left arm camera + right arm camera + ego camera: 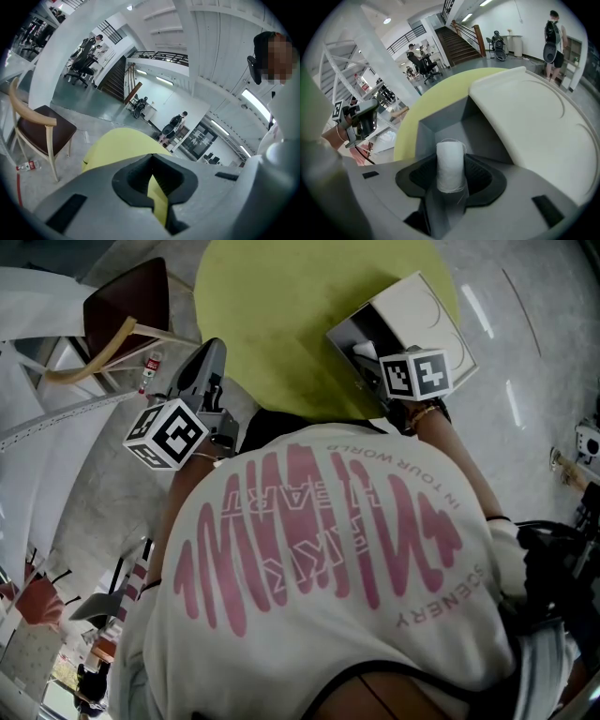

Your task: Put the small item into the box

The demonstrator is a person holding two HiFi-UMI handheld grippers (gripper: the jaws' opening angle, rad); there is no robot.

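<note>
An open box with a grey inside and a cream lid stands on the near right part of a round yellow-green table. My right gripper is shut on a small white spool of thread, upright between the pads, just in front of and above the box's open cavity. The lid leans back to the right. My left gripper hangs off the table's left edge, its jaws together with nothing in them; only a sliver of the table shows past it.
A wooden chair with a dark seat stands left of the table, with a small bottle on the floor beside it. White metal framing fills the far left. People stand in the hall far behind.
</note>
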